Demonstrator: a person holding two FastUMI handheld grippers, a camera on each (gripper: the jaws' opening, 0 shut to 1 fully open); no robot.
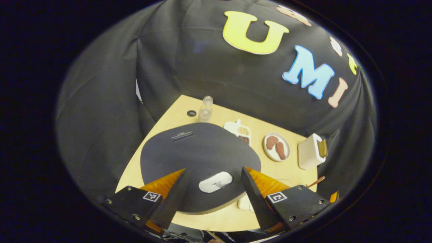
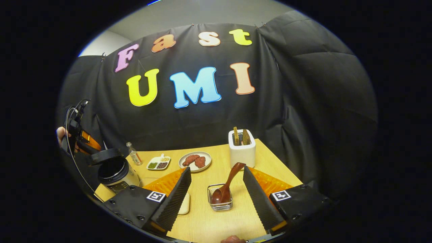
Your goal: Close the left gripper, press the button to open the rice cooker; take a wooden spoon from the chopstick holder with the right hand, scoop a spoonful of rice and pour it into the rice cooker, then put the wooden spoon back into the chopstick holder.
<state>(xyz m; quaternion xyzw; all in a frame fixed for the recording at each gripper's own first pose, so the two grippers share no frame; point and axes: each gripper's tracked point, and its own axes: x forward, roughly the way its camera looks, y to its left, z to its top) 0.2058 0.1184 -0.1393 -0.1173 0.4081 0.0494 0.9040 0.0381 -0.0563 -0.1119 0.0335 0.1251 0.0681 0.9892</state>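
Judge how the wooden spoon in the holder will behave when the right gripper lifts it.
The wooden spoon looks rigid, so it probably won't flex. It leans loose in the chopstick holder, so it may swing when gripped. Its glossy surface could be slightly slippery.

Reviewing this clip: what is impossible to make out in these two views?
- Left gripper view: the rice cooker lid covers the pot beneath it, and whether it is latched is unclear.
- Right gripper view: the inside of the rice cooker is too small and dark to tell if it holds rice.
- Right gripper view: the wooden spoon hides what is in the clear holder.
- Right gripper view: the cream object is half hidden behind the right gripper tongs.
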